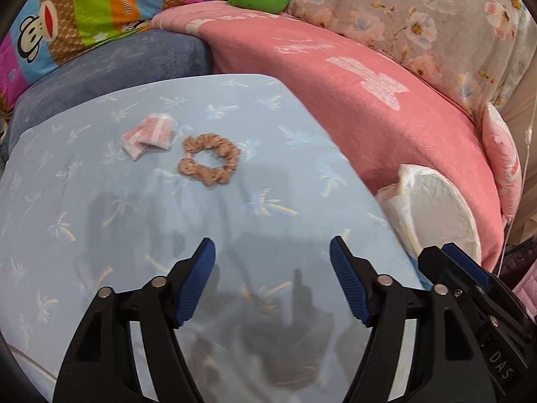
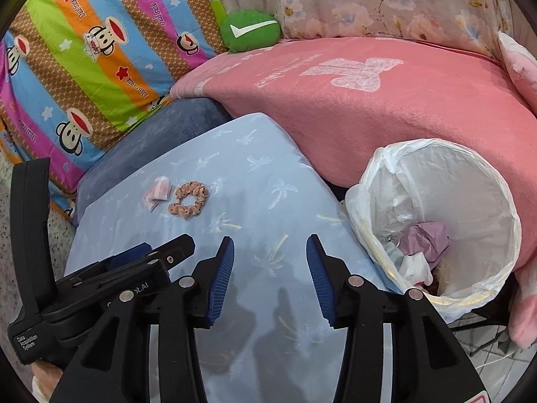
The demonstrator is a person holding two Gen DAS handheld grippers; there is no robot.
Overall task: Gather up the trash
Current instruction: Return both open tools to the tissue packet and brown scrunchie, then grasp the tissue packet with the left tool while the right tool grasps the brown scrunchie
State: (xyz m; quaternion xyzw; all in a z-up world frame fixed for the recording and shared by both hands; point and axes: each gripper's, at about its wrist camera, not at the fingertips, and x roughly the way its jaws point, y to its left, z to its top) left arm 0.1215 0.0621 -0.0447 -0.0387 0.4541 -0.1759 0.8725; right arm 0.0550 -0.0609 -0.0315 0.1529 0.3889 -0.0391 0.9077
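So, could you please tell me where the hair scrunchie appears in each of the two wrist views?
Left wrist: the scrunchie lies left of centre on the light blue pillow, ahead of the open tongs.
Right wrist: the scrunchie lies upper left of centre, smaller and farther off.
Shared landmark: the pink wrapper just to its left.

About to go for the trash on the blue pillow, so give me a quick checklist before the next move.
1. Left gripper jaws open and empty: ok.
2. Right gripper jaws open and empty: ok.
3. Crumpled pink-and-white wrapper in view, uncovered on the light blue palm-print pillow: ok.
4. Wrapper apart from the tan fabric scrunchie: ok, small gap.
5. White-lined trash bin open, room inside: ok.
6. Wrapper's weight or stickiness: cannot tell.
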